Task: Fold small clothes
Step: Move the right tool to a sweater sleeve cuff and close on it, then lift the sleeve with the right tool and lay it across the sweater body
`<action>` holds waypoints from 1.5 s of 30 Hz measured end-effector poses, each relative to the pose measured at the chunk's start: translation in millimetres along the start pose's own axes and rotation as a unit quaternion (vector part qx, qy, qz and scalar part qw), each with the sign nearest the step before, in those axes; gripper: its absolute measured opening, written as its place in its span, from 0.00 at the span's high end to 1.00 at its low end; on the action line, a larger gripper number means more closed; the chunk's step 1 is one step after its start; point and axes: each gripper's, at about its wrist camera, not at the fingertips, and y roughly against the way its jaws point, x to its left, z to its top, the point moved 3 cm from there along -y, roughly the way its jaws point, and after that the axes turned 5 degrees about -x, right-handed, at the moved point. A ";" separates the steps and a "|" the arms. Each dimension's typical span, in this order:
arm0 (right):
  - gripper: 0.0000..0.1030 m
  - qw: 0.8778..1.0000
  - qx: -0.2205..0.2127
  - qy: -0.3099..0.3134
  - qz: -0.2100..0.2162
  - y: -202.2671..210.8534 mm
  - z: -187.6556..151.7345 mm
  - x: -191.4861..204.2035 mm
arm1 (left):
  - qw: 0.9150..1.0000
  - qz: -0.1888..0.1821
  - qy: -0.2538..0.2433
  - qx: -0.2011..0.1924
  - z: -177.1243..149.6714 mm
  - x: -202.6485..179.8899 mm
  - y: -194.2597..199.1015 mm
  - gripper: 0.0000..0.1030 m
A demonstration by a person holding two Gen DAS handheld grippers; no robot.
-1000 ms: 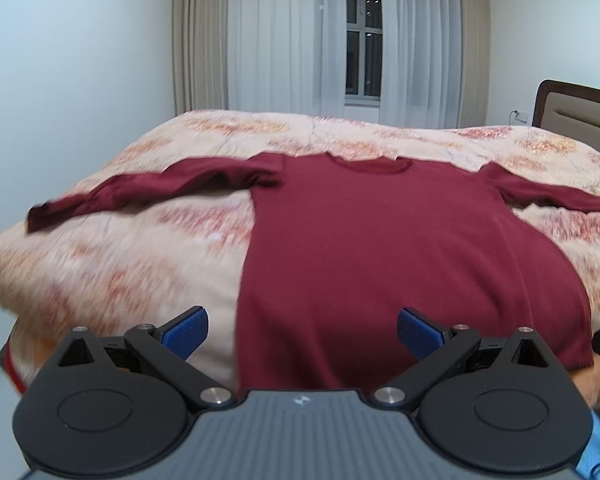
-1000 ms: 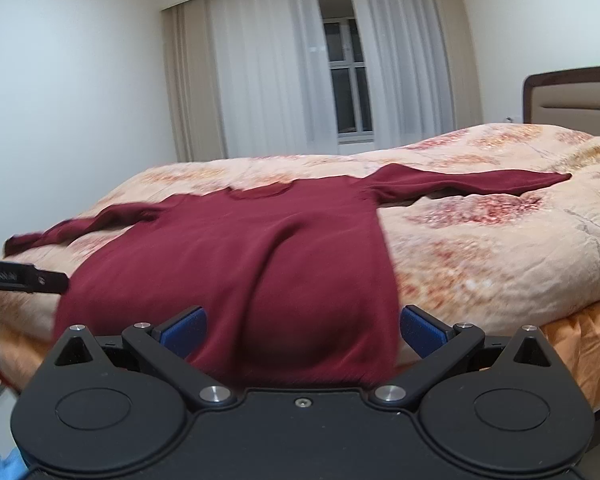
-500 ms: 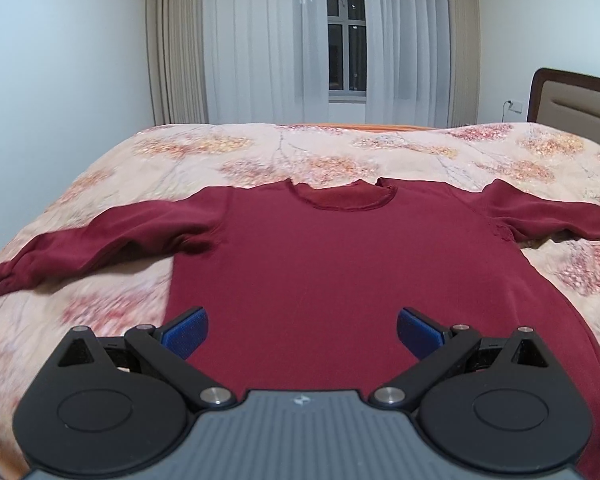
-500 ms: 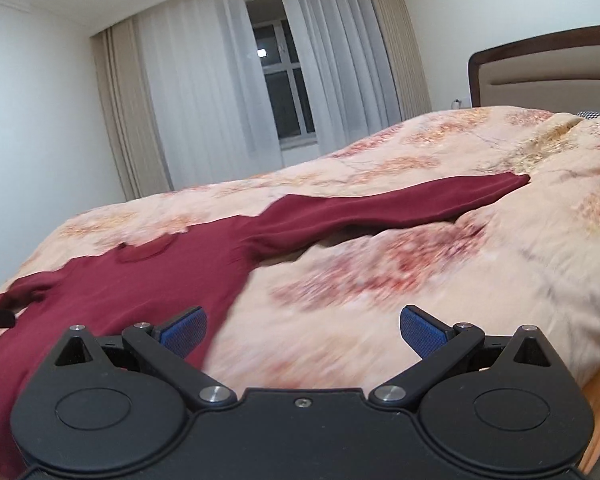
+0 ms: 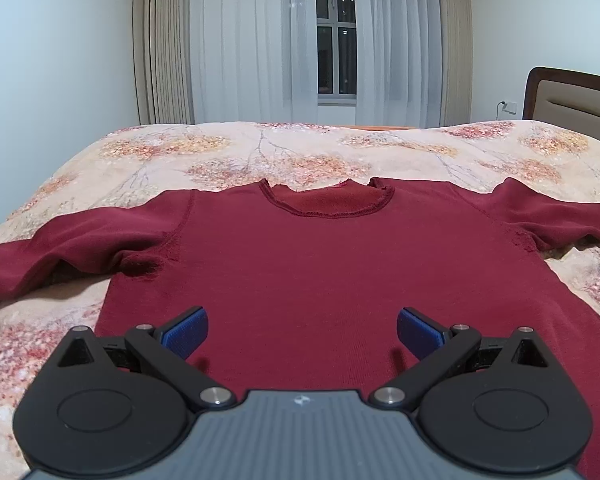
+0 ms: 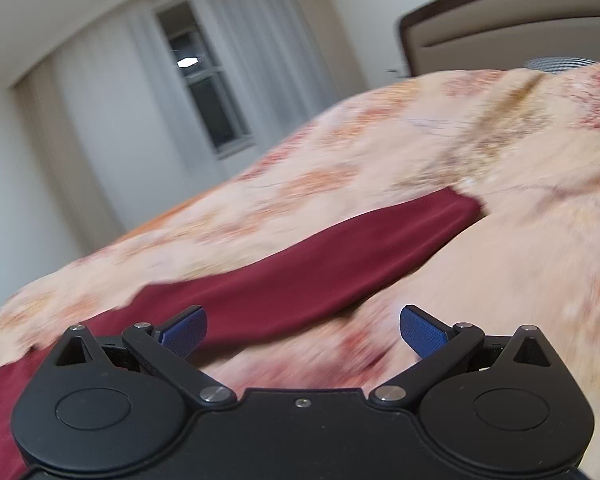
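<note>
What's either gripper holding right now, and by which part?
Nothing. The left gripper is open above the shirt body; the right gripper is open near the sleeve.

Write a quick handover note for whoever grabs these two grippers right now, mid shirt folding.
Left gripper: open, empty, over the lower body of the dark red shirt.
Right gripper: open, empty, aimed at the shirt's right sleeve; that view is blurred.
The shirt lies flat, collar away from you, both sleeves spread out on the floral quilt.
Done: shirt laid out. Left: every fold; probably start with the sleeves.
</note>
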 end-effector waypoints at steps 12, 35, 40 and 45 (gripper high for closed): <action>0.41 0.985 0.000 -0.040 -0.170 -73.0 35.5 -57.8 | 1.000 0.001 0.009 0.017 -9.7 2.8 -9.4 0.00; 0.96 0.987 -0.087 0.131 0.039 -39.1 101.3 160.8 | 0.998 0.022 0.050 0.001 33.0 45.7 15.5 0.00; 0.96 0.967 -0.095 0.188 0.146 -25.8 90.8 267.5 | 0.996 0.032 0.080 -0.005 31.6 77.3 24.4 0.00; 0.96 0.940 -0.077 0.241 0.230 -14.9 53.0 356.0 | 0.994 0.052 0.099 -0.008 26.9 108.4 33.1 0.00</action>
